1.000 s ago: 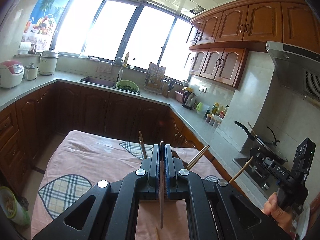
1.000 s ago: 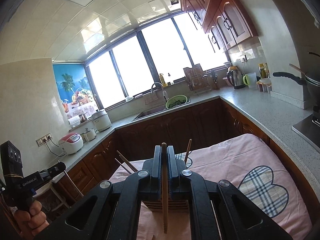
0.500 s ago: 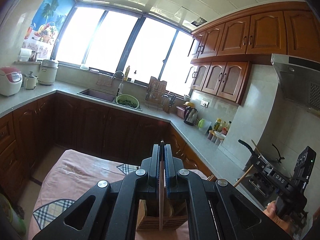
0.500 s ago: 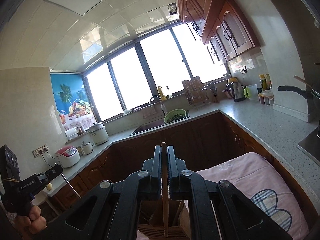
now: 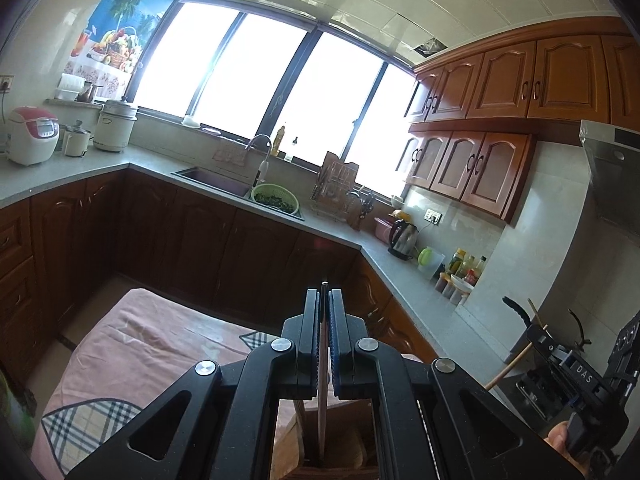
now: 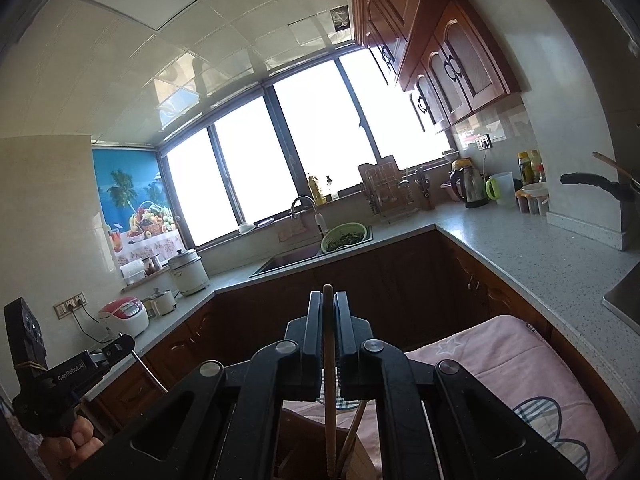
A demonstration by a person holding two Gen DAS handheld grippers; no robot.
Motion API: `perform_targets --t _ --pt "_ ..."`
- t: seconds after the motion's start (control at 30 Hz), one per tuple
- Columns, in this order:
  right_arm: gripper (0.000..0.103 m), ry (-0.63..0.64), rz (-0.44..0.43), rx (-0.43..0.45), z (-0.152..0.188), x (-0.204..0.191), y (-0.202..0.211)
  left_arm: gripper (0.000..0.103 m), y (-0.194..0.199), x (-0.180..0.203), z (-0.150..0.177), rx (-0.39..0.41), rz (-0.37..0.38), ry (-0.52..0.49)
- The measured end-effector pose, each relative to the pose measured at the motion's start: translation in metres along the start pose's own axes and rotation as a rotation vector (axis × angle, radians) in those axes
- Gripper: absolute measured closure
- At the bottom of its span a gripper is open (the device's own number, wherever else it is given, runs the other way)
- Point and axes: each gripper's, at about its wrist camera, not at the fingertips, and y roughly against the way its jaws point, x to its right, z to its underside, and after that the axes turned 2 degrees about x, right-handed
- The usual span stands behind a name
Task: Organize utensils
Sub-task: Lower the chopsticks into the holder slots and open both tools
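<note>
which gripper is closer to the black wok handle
Right. The right gripper is just beside the wok handle; the left gripper is over the pink table, farther from it.

I count two black two-finger grippers (image 5: 324, 300) (image 6: 328, 304), each clamping one wooden chopstick (image 5: 322, 392) (image 6: 329, 400); one wooden utensil holder (image 6: 296, 448) at 6 o'clock.

White letters "DAS" stand on the black right gripper (image 5: 536, 334), near right in the left wrist view. "GenRobot.AI" runs along the left gripper (image 6: 122, 346), near left in the right wrist view.
</note>
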Motion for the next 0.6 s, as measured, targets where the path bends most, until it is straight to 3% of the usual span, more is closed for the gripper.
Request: perform_targets --t 0.23,0.6 --pt "0.098 -0.038 0.009 -0.041 0.022 0.01 -0.019 0.101 -0.025 -0.003 0.015 -0.025 -0.029 0.016" --pt "0.098 -0.086 0.032 -0.138 0.066 0.023 -0.037 0.1 -0.055 -0.005 0.033 -0.129 -0.048 0.016"
